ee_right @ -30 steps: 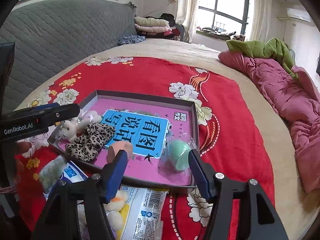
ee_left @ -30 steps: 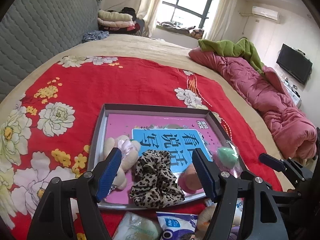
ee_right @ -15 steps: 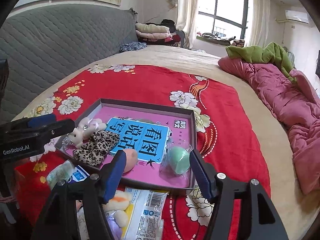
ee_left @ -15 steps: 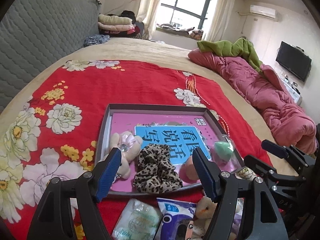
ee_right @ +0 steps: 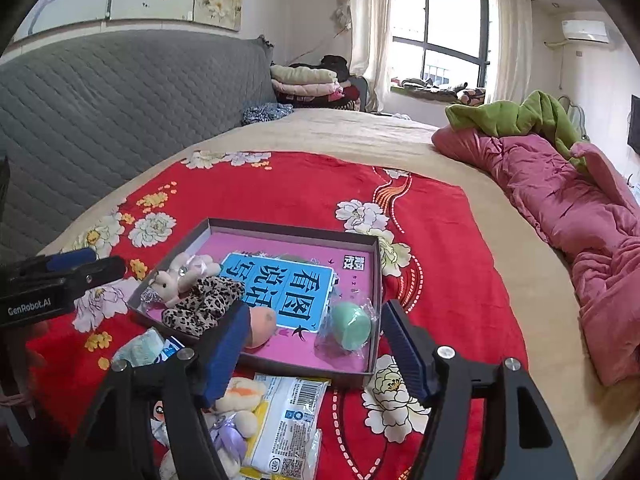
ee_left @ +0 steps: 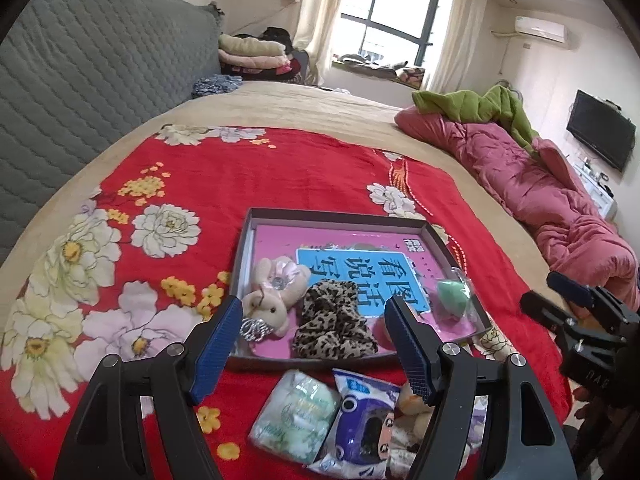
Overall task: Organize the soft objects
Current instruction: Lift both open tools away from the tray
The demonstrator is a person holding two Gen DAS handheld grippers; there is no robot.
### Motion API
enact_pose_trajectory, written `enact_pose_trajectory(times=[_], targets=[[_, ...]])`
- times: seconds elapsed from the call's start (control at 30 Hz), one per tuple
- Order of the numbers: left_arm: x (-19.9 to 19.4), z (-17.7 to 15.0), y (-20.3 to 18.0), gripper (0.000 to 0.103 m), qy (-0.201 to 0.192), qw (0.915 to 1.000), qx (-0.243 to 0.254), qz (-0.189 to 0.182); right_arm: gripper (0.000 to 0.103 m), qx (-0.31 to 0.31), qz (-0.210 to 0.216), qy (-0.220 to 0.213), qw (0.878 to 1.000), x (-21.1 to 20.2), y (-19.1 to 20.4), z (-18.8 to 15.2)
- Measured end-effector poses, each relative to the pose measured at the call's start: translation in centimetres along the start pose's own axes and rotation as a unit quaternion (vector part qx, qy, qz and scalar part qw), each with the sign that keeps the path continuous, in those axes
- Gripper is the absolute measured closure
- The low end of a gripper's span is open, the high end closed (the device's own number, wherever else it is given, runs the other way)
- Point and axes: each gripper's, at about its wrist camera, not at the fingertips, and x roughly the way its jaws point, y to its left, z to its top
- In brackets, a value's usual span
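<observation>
On a red floral bedspread (ee_left: 248,176), both the left gripper (ee_left: 314,344) and the right gripper (ee_right: 314,350), just widened, hover spread and empty; ahead at twelve o'clock, a shallow tray (ee_right: 374,280) holds a plush bunny (ee_left: 272,300), a leopard scrunchie (ee_left: 332,326) and a green sponge (ee_right: 351,325).

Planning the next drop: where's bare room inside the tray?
Free: the far half of the grey shallow tray, pink floor behind the blue label. Crowded: near edge, with beige plush bunny, leopard scrunchie, peach sponge and wrapped green sponge.

Black frames, blue ribbed fingers (ee_left: 408,350)
</observation>
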Motion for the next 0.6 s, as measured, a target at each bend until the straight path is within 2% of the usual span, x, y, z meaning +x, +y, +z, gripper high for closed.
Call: enact_pose_trajectory(times=[0.2,0.6], targets=[[-1.8,-0.4,0.5,0.028,0.001,0.9998,-0.014,0.012,0.035,0.004,0.007,-0.016,1.000,-1.5,-0.3,0.3],[-5.6,-0.9,-0.5,0.028,0.001,0.9998,-0.017,0.013,0.035,-0.003,0.021,-0.038,0.999,-4.8,0.3,0.3]])
